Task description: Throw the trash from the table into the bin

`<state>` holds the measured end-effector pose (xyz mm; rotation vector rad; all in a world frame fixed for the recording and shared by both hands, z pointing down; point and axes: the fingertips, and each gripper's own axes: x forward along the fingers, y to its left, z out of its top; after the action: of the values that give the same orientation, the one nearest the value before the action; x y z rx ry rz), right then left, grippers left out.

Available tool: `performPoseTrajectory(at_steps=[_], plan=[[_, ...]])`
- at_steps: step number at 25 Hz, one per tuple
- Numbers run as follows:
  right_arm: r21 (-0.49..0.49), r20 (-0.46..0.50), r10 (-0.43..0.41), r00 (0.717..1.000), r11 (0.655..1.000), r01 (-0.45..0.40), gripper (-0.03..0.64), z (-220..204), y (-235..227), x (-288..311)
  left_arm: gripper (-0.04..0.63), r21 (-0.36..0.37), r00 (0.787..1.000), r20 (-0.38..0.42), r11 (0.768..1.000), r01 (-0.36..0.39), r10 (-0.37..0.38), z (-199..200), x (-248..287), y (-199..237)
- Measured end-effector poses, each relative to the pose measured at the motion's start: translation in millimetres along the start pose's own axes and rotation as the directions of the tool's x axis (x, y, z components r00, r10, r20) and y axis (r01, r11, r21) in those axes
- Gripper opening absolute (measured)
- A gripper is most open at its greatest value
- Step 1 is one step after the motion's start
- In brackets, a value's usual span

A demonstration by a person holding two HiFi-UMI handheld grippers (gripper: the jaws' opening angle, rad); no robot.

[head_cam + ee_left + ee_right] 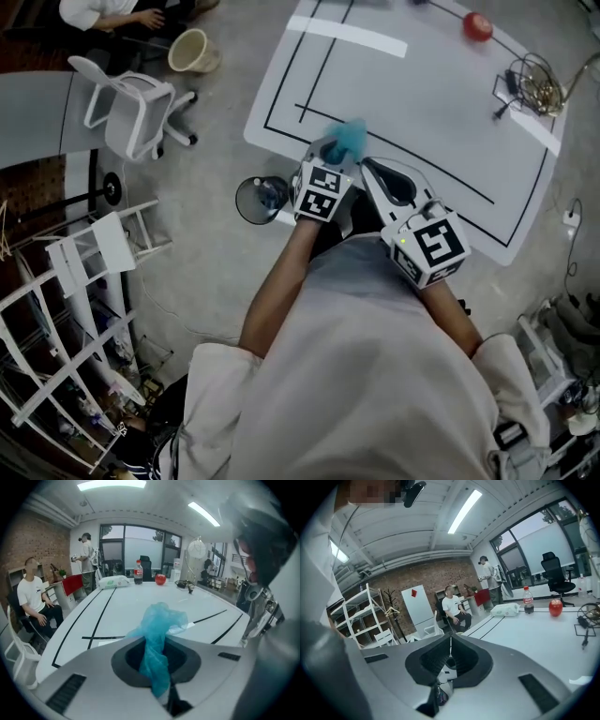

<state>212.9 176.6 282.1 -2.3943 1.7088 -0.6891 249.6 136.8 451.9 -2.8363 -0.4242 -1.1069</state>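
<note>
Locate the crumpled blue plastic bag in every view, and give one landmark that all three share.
Head view: the blue plastic bag is above centre, at the near edge of the table.
Left gripper view: centre, pinched in the left gripper.
Right gripper view: not in it.
Shared landmark: the red apple at the table's far side, seen in all three views.

Saw the right gripper (450, 637) with jaws pressed together, nothing between. At three o'clock, on a white table (525, 639): bottle (528, 600), red apple (555, 607), white packet (505, 610). At nine o'clock, white shelf (361, 616).
</note>
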Motion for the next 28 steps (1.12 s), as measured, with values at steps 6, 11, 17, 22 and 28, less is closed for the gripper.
performPoseTrajectory(at_steps=[6, 11, 17, 22, 28], plan=[[-0.036, -0.002, 0.002, 1.0, 0.999, -0.002, 0.02, 8, 14, 13, 0.029, -0.082, 0.991, 0.132, 0.997, 0.0, 0.011, 21, -37, 2], [-0.06, -0.005, 0.016, 1.0, 0.998, -0.017, 0.02, 13, 31, 25, 0.029, -0.155, 0.98, 0.195, 0.988, -0.007, 0.038, 23, -62, 17], [-0.087, -0.029, 0.035, 0.999, 0.996, -0.038, 0.02, 12, 53, 39, 0.029, -0.175, 0.97, 0.233, 0.984, -0.03, 0.071, 20, -86, 34], [-0.111, -0.041, 0.07, 0.997, 0.991, -0.074, 0.02, 11, 78, 52, 0.029, -0.233, 0.962, 0.254, 0.972, -0.042, 0.102, 8, -108, 51], [-0.129, -0.077, 0.131, 0.988, 0.982, -0.14, 0.02, -1, 112, 68, 0.029, -0.272, 0.953, 0.259, 0.959, -0.083, 0.156, -13, -133, 71]])
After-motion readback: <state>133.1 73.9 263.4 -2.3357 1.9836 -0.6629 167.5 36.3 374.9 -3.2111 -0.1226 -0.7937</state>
